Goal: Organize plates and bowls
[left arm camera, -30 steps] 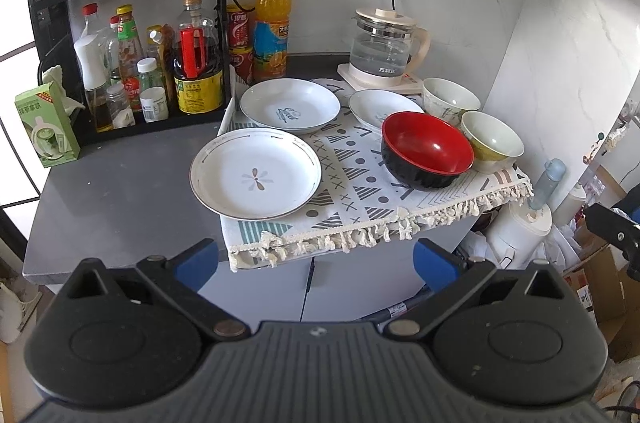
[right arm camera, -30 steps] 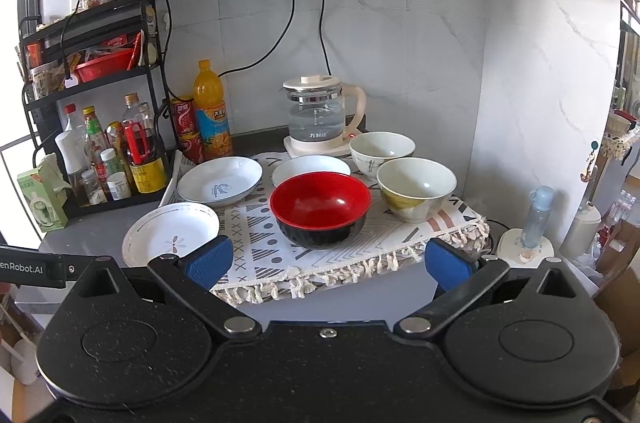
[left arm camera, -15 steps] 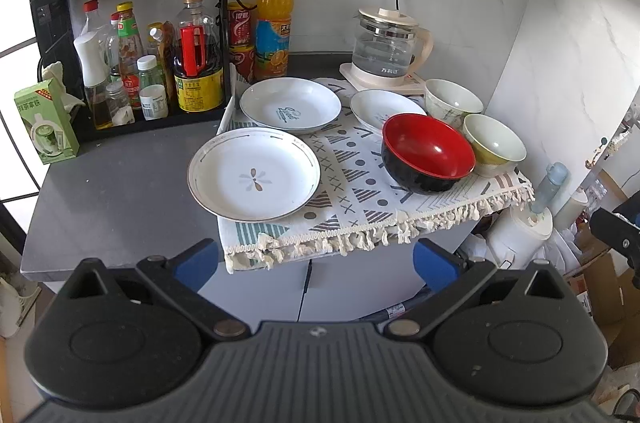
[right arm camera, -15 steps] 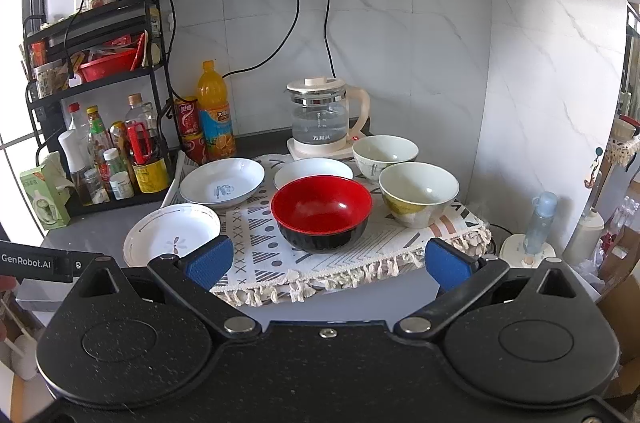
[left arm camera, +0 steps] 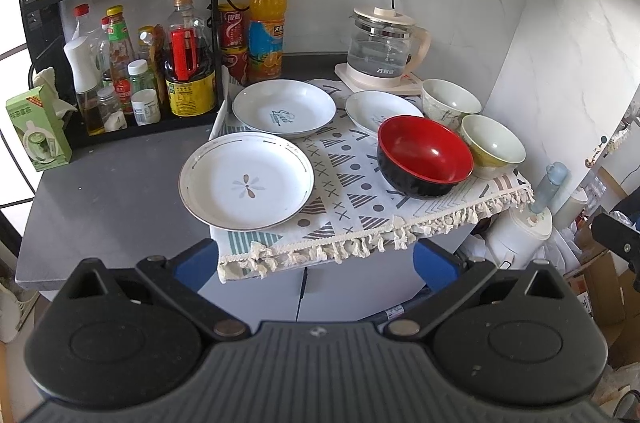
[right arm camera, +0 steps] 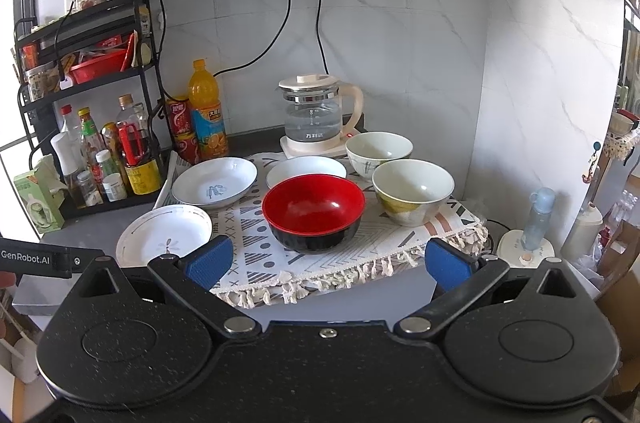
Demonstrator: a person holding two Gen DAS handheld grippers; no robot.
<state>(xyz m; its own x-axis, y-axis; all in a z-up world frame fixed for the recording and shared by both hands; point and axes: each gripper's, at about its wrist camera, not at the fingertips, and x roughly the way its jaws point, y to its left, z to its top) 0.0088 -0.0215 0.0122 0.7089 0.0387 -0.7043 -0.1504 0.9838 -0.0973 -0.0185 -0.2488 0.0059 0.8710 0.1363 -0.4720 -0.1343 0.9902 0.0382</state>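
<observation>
On a patterned cloth [left arm camera: 344,195] lie three white plates: a rimmed flower plate [left arm camera: 247,181] [right arm camera: 165,235] at the front left, a plate with blue script [left arm camera: 284,108] [right arm camera: 214,182] behind it, and a smaller plate [left arm camera: 380,107] [right arm camera: 306,170] further right. A red-and-black bowl [left arm camera: 425,155] [right arm camera: 314,213] stands at the front right, with a yellow-green bowl [left arm camera: 493,146] [right arm camera: 413,191] and a white bowl [left arm camera: 450,99] [right arm camera: 379,150] beyond. My left gripper [left arm camera: 316,261] hangs open in front of the counter edge. My right gripper [right arm camera: 327,259] is open too, short of the red bowl.
A glass kettle [left arm camera: 384,49] [right arm camera: 316,119] stands behind the dishes by the wall. A black rack [left arm camera: 116,35] of sauce bottles and an orange drink bottle [left arm camera: 267,23] fill the back left. A green carton [left arm camera: 38,133] sits at the left. Bottles and boxes stand on the floor to the right.
Both grippers have drifted slightly closer to the counter; the dishes look a little larger. Nothing on the cloth has moved and both grippers stay open.
</observation>
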